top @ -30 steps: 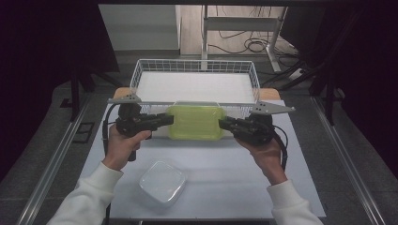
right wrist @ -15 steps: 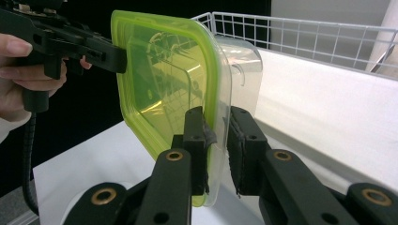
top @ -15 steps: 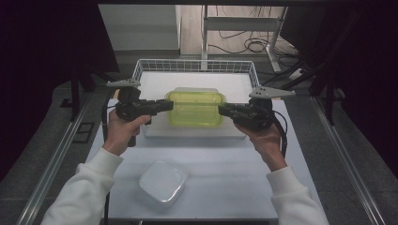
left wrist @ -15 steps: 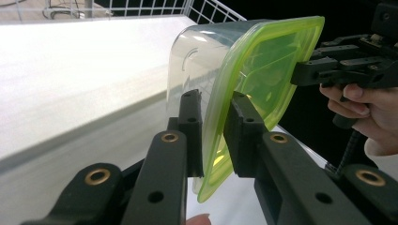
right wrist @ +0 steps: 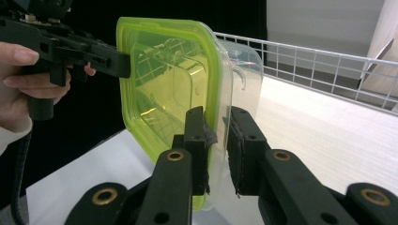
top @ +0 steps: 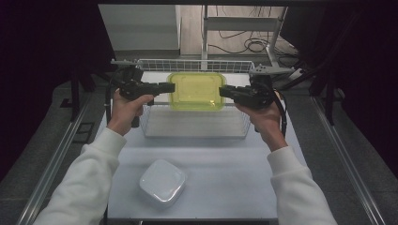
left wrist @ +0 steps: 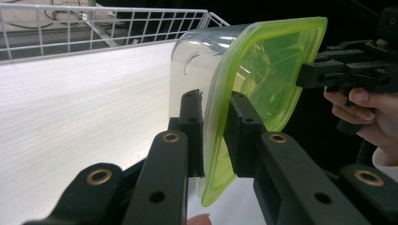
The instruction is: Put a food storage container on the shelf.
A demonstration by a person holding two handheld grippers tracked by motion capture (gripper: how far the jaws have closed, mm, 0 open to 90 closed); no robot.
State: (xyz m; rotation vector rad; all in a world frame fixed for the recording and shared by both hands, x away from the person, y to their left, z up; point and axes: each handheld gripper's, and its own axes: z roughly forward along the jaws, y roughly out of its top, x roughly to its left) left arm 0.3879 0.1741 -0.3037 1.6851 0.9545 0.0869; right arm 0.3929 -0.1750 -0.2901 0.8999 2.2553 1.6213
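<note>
Green-lidded and clear-bodied, the plastic container (top: 196, 91) hangs in the air between the two hand-held grippers, above the wire basket (top: 149, 123) that sits toward the twelve o'clock side of the white table (top: 225, 173). In the high view the container lies over the far half of the basket, with its lid facing up.

At nine o'clock of the container, the left hand-held gripper (top: 165, 87) has its jaws closed narrow on the lid's rim; the left gripper view shows one jaw pressed on each face of the green edge (left wrist: 213, 140), the clear tub bulging off to one side. At three o'clock, the right hand-held gripper (top: 224, 91) pinches the opposite rim in the same way, and the right gripper view shows its jaws clamped over the lid and tub edge (right wrist: 217, 136). Each gripper view also catches the other hand-held gripper gripping the far edge of the lid.

The left hand (top: 125, 107) and right hand (top: 263, 116) hold the handles, white sleeves (top: 82, 183) coming in from six o'clock.

Nearer the person, around seven o'clock from the basket and well apart from it, a white square lid or dish (top: 162, 181) rests on the table; which of the two it is cannot be told.
</note>
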